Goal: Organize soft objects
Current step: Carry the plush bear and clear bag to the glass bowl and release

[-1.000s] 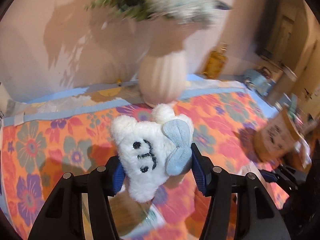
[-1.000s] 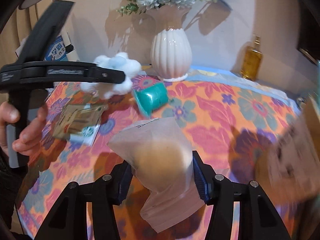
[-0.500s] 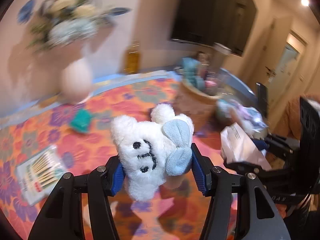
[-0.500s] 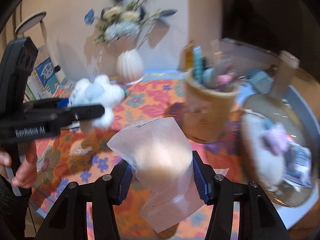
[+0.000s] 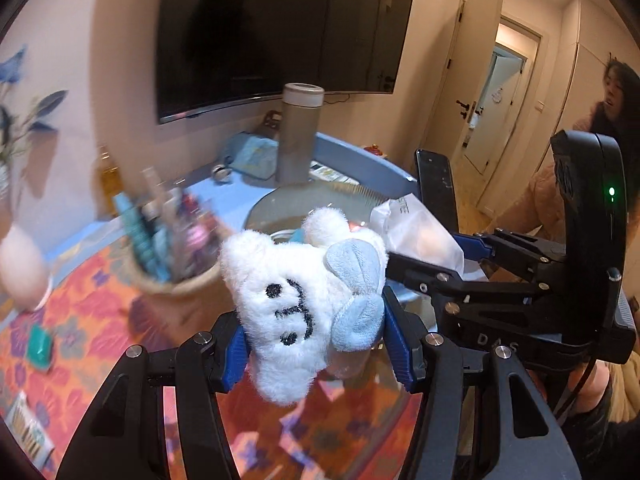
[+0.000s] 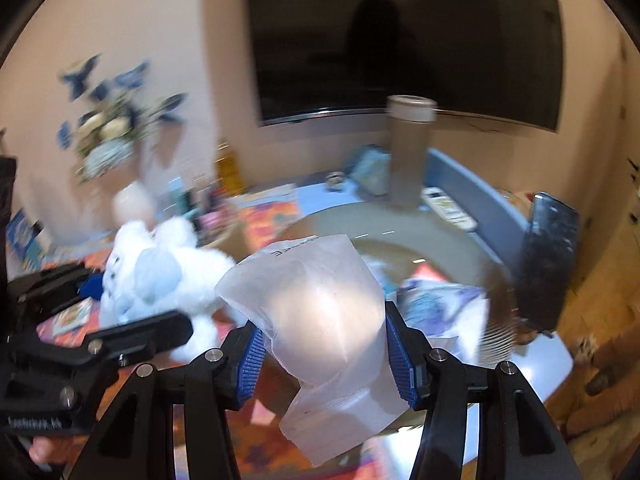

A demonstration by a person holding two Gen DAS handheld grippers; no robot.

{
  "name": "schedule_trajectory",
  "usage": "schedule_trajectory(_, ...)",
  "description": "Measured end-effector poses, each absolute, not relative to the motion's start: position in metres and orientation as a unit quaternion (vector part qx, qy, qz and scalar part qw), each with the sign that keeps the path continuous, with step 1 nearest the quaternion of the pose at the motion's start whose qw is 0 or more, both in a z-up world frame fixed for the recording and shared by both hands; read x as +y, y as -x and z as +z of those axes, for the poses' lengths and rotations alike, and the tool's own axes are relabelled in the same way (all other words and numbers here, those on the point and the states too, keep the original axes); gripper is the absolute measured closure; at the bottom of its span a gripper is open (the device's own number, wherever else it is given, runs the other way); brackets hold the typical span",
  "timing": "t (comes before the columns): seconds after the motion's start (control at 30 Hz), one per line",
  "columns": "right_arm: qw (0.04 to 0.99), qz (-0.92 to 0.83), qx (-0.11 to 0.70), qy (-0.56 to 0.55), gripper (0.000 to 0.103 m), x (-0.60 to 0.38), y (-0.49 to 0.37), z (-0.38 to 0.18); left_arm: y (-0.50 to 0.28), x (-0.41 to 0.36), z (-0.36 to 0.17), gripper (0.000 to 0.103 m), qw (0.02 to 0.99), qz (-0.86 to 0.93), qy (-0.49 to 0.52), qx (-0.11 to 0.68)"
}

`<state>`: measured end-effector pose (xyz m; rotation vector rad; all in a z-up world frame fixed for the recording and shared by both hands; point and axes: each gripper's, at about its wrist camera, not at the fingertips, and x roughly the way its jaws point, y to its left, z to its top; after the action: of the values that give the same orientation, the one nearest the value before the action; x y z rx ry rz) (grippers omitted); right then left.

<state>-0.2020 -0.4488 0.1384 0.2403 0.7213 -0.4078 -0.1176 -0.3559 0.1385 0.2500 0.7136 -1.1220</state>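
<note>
My left gripper (image 5: 316, 340) is shut on a white plush toy (image 5: 296, 300) with a stitched face and light blue ears, held above the table. My right gripper (image 6: 324, 344) is shut on a soft round object in a clear plastic bag (image 6: 320, 312). The bagged object also shows in the left wrist view (image 5: 416, 232), just right of the plush. The plush shows in the right wrist view (image 6: 160, 276) at the left. Both are held near a large round glass bowl (image 6: 460, 240) that holds other soft items (image 6: 436, 304).
A woven basket (image 5: 176, 276) of small items stands left of the bowl. A grey flask (image 5: 298, 132), a phone on a stand (image 6: 548, 260), a white flower vase (image 6: 132, 204) and an amber bottle (image 6: 230, 168) stand on the floral tablecloth (image 5: 80, 320). A teal item (image 5: 40, 344) lies at the left.
Both grippers have swung right from the vase side of the table toward the glass bowl, carrying the plush and the bagged object. Both stay shut on their loads.
</note>
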Motion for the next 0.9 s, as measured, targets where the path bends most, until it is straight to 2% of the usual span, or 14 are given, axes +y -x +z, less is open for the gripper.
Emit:
schedule_trajectory(0.2,0.893,-0.247,0.345,-0.15,0.049,-0.502,0.185,0.14,0.091,-0.402,0.132,0.048,0.772,-0.521,-0.091,0.352)
schedule_trajectory(0.33,0.879,-0.276,0.352,-0.166,0.044,-0.529,0.166,0.133,0.077,-0.422,0.125,0.043,0.784,-0.506,-0.076,0.352)
schedule_trajectory(0.37,0.874,-0.287,0.356,-0.164,0.04,-0.533,0.162,0.131,0.075,-0.425,0.123,0.04,0.784,-0.505,-0.073,0.354)
schedule_trajectory(0.53,0.861,-0.305,0.372,-0.161,0.04,-0.547,0.157,0.118,0.072,-0.433,0.115,0.017,0.786,-0.498,-0.073,0.357)
schedule_trajectory(0.6,0.861,-0.304,0.37,-0.171,0.04,-0.548,0.162,0.116,0.073,-0.43,0.116,0.013,0.785,-0.502,-0.072,0.355)
schedule_trajectory(0.9,0.867,-0.289,0.363,-0.182,0.04,-0.52,0.187,0.123,0.084,-0.374,0.134,0.012,0.787,-0.507,-0.065,0.346)
